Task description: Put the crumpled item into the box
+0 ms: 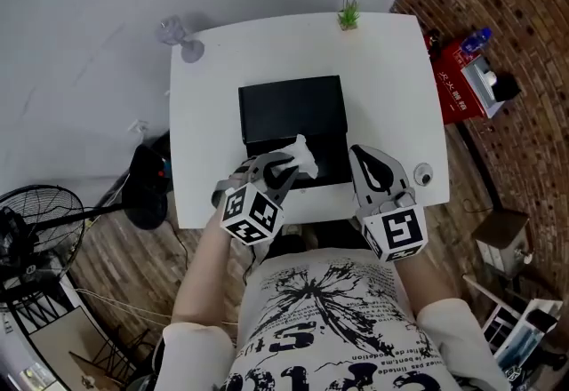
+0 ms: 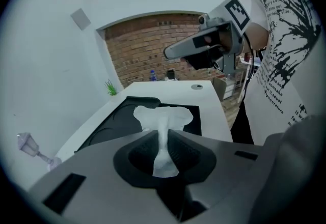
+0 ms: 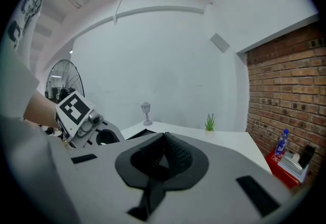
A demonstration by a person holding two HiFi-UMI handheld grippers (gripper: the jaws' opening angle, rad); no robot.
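- Between the pads of the left claw, which is clenched, sits a thin twist of the crumpled tissue. Its loose head fans out past the tips, above the near part of the black box.
- Only that narrow waist is pinched, so I judge the tissue could slide free early and land on the bench, short of the box.
- On release, such light paper may cling to a ribbed pad or drift over the box's low wall.
- The right claw is clenched on nothing and hangs near the box's near right corner. A careless swing could nudge the box.
- Count: two claws, one tissue, one box, one bench.
- Farther out on the bench: one small plant, one little lamp ornament and one small round thing.
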